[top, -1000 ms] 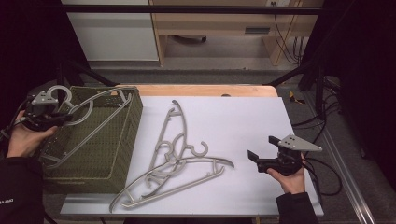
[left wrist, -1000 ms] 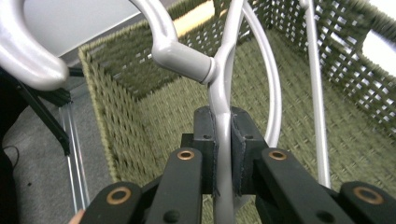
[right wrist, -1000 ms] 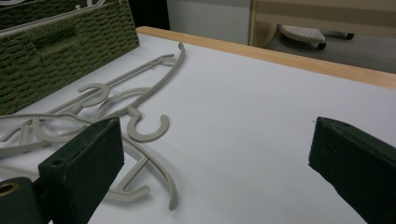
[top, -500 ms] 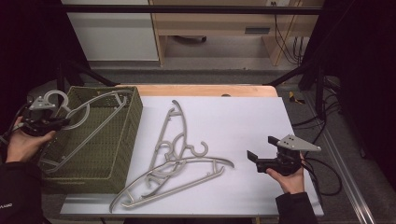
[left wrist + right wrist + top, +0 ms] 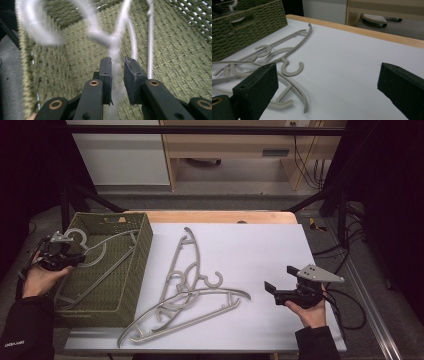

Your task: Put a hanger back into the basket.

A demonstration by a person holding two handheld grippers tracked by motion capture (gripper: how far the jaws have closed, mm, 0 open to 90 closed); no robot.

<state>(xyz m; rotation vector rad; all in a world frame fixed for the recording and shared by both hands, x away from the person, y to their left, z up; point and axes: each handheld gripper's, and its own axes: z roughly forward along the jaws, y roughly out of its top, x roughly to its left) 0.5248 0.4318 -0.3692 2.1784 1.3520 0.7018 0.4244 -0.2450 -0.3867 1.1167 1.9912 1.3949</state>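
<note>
Green woven basket (image 5: 107, 290), left of frame: your left gripper (image 5: 117, 72) has just been easing its jaws apart around the grey hanger (image 5: 95, 251). Open fully before lifting out. Right gripper (image 5: 280, 290) idles wide open, empty, lower right.

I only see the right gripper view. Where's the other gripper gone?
Observer: The left gripper is over the green basket, at the table's left side.
Operator: Is it holding anything?
Observer: A grey hanger sits between its jaws, which have just been opening; it looks let go.
Operator: And who holds my gripper?
Observer: A hand holds the right gripper by the table's front right corner.
</note>
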